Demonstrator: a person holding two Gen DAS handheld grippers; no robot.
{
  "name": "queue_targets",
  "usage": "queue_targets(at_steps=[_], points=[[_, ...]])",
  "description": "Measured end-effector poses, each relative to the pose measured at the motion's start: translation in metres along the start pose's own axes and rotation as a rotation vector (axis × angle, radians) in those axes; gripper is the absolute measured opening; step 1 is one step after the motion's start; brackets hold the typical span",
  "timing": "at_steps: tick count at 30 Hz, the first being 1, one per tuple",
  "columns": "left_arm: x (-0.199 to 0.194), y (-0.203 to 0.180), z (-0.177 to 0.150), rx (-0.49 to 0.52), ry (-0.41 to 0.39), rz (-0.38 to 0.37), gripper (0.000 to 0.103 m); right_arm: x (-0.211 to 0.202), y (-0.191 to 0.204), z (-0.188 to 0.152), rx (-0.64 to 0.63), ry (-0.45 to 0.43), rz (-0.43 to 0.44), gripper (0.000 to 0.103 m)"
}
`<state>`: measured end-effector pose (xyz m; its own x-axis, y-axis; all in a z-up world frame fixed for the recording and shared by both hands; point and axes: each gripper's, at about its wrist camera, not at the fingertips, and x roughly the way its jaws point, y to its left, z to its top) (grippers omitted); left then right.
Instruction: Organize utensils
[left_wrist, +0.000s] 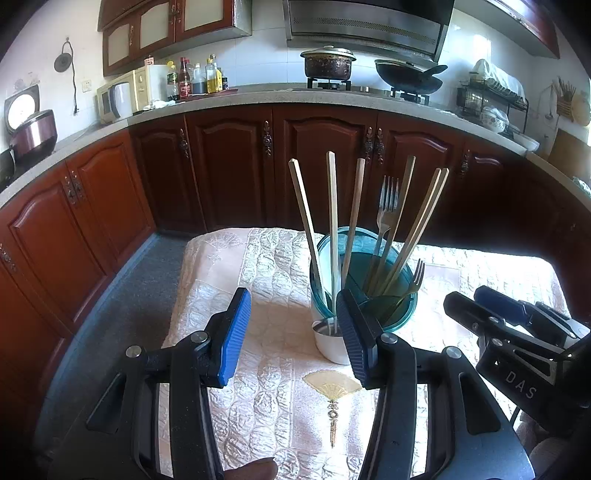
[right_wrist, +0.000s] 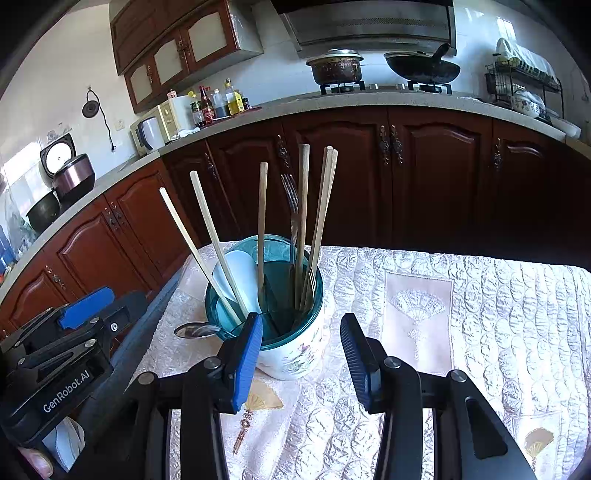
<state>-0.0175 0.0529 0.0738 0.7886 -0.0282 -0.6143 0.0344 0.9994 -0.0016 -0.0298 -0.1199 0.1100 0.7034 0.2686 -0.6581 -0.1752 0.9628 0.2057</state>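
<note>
A white utensil holder (left_wrist: 332, 347) with a teal plastic divider top (left_wrist: 369, 258) stands on the quilted tablecloth (left_wrist: 266, 280). It holds several wooden chopsticks (left_wrist: 332, 206) and forks (left_wrist: 388, 203). In the right wrist view the holder (right_wrist: 295, 354) stands between my fingers, with chopsticks (right_wrist: 262, 221) and a fork (right_wrist: 291, 206) upright in it. A metal spoon (right_wrist: 194, 330) lies on the cloth to its left. My left gripper (left_wrist: 293, 332) is open and empty, the holder just past its right finger. My right gripper (right_wrist: 301, 354) is open and empty, just short of the holder.
The cloth-covered table (right_wrist: 480, 295) stretches to the right. Dark wood cabinets (left_wrist: 229, 166) run behind it under a counter with a microwave (left_wrist: 122, 94), bottles, a pot (left_wrist: 328, 62), a wok (left_wrist: 410, 75) and a dish rack (left_wrist: 491, 99).
</note>
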Motion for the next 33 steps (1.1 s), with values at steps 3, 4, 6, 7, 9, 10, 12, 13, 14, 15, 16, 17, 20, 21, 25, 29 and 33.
queue_targets(at_steps=[3,4,6,7,9,10,12,13,14,15,16,17,20,21,25,29,33], points=[[0.0001,0.0007,0.0002,-0.002,0.000,0.001,0.047,0.0010,-0.0003,0.0011,0.001,0.002,0.000,0.042],[0.0006,0.0008,0.0001,-0.002,0.001,0.003,0.047,0.0015,-0.0004,0.0011,0.001,0.003,0.000,0.042],[0.0006,0.0003,-0.0002,-0.001,0.002,0.004,0.047,0.0023,-0.0008,0.0008,0.001,0.005,0.001,0.042],[0.0008,0.0002,-0.0004,0.000,0.002,0.006,0.047,0.0028,-0.0011,0.0007,0.001,0.006,0.001,0.042],[0.0015,-0.0009,-0.0007,0.002,0.004,0.008,0.047,0.0031,-0.0007,0.0004,0.000,0.007,0.000,0.042],[0.0018,-0.0008,-0.0006,0.002,0.006,0.007,0.047,0.0032,-0.0010,0.0004,0.000,0.007,0.000,0.042],[0.0024,-0.0014,-0.0006,0.002,0.007,0.007,0.047,0.0034,-0.0011,0.0004,0.001,0.007,0.001,0.042],[0.0021,-0.0022,-0.0006,0.002,0.007,0.008,0.047,0.0035,-0.0011,0.0003,0.001,0.007,0.000,0.042],[0.0023,-0.0023,-0.0005,0.003,0.007,0.008,0.047,0.0033,-0.0011,0.0003,0.001,0.007,0.000,0.042],[0.0024,-0.0022,-0.0006,0.003,0.007,0.007,0.047,0.0033,-0.0011,0.0004,0.001,0.007,0.000,0.042],[0.0025,-0.0024,-0.0008,0.004,0.007,0.008,0.047,0.0035,-0.0012,0.0002,0.001,0.008,0.000,0.042],[0.0029,-0.0022,-0.0008,0.004,0.007,0.009,0.047,0.0034,-0.0013,0.0004,0.000,0.008,0.000,0.042],[0.0027,-0.0028,-0.0013,0.002,0.006,0.012,0.047,0.0032,-0.0018,-0.0002,0.003,0.009,0.001,0.042],[0.0028,-0.0035,-0.0015,0.002,0.006,0.012,0.047,0.0032,-0.0019,-0.0001,0.002,0.008,0.001,0.042],[0.0031,-0.0032,-0.0014,0.001,0.007,0.013,0.047,0.0036,-0.0017,-0.0004,0.003,0.011,0.002,0.042],[0.0033,-0.0026,-0.0018,-0.002,0.010,0.014,0.047,0.0046,-0.0033,-0.0021,0.002,0.015,0.002,0.043],[0.0027,-0.0022,-0.0017,-0.002,0.010,0.014,0.047,0.0053,-0.0042,-0.0020,0.006,0.015,0.003,0.043]])
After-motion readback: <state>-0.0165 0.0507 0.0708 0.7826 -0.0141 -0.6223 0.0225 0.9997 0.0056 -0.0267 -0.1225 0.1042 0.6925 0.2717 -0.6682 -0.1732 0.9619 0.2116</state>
